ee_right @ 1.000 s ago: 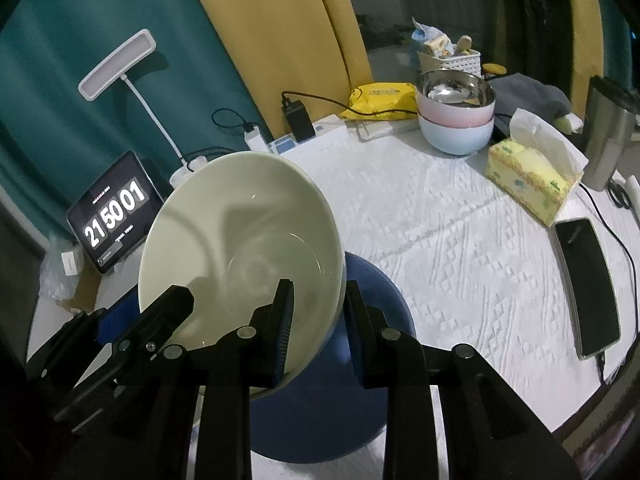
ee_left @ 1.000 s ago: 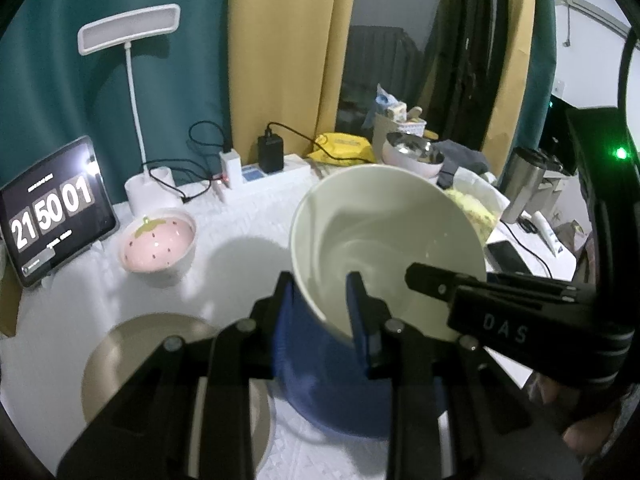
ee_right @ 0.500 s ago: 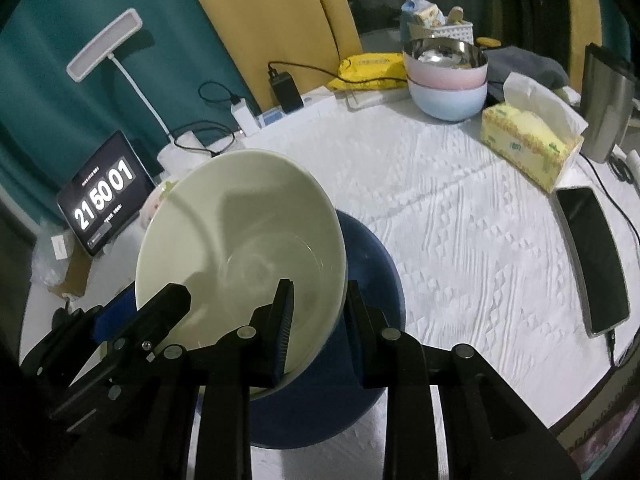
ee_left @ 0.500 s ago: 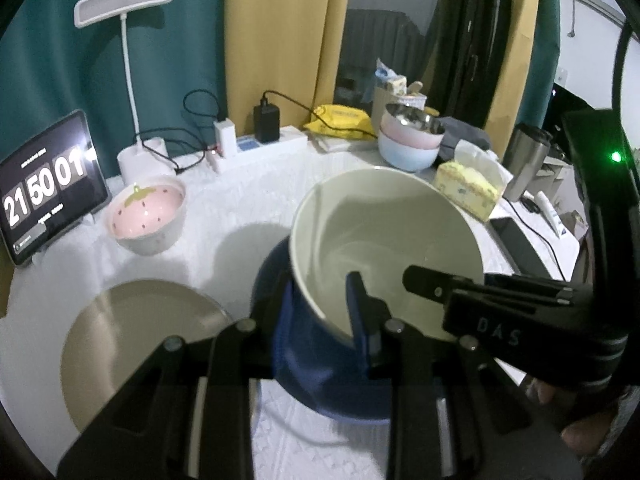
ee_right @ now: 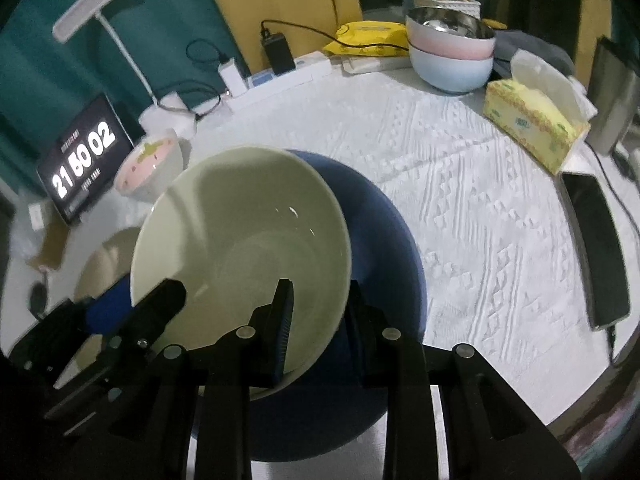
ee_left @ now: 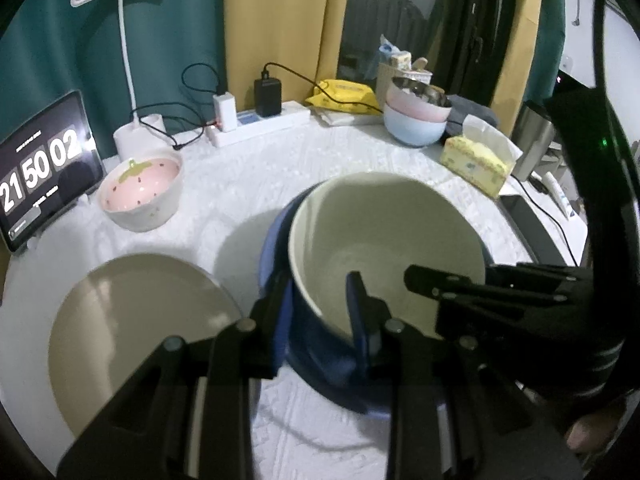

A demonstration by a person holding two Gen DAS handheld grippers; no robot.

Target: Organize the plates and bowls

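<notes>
A large cream bowl [ee_left: 384, 232] [ee_right: 244, 236] is held by both grippers over a dark blue plate [ee_right: 384, 240] [ee_left: 316, 356] on the white tablecloth. My left gripper [ee_left: 320, 300] is shut on the bowl's near rim, one finger inside and one outside. My right gripper [ee_right: 320, 308] is shut on the opposite rim the same way. A beige plate [ee_left: 136, 320] lies to the left. A pink strawberry bowl [ee_left: 140, 192] [ee_right: 150, 162] stands behind it.
A stack of a metal, a pink and a pale blue bowl [ee_left: 416, 118] [ee_right: 452, 54] stands at the back right. A tissue box [ee_right: 532, 124], a phone [ee_right: 598, 248], a steel tumbler [ee_left: 534, 140], a clock tablet [ee_left: 40, 168], a lamp [ee_left: 124, 60] and a power strip [ee_left: 260, 122] ring the table.
Both grippers have lowered the cream bowl toward the blue plate. The views now look down more steeply on the table. The clock went from 21:50:01 to 21:50:02.
</notes>
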